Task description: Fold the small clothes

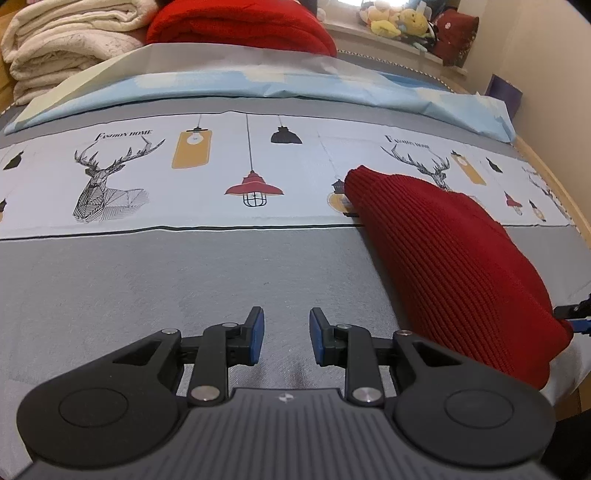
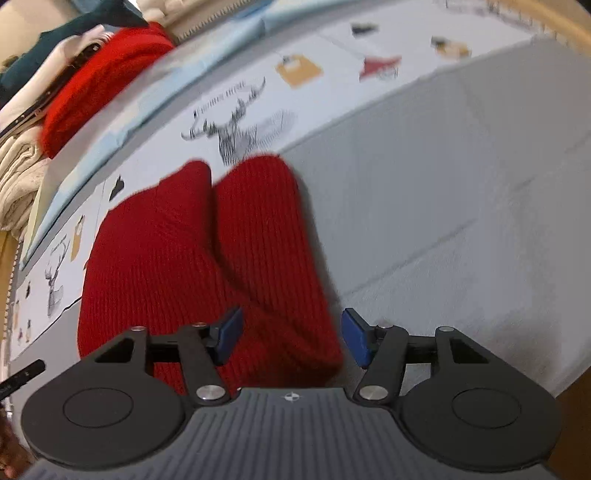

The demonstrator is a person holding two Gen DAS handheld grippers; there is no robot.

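A dark red ribbed knit garment (image 1: 450, 258) lies folded on the bed sheet (image 1: 184, 266), to the right of my left gripper (image 1: 286, 332). The left gripper is open and empty over the grey band of the sheet. In the right wrist view the same red garment (image 2: 207, 258) lies as two side-by-side folds. My right gripper (image 2: 291, 336) is open, its jaws either side of the garment's near end, its blue pads (image 2: 354, 336) apart from the cloth. The right wrist view is blurred by motion.
A bright red folded knit (image 1: 240, 26) and a stack of cream blankets (image 1: 62, 44) lie at the head of the bed. Plush toys (image 1: 399, 18) sit on a sill behind. The bed's wooden edge (image 1: 565, 192) runs along the right.
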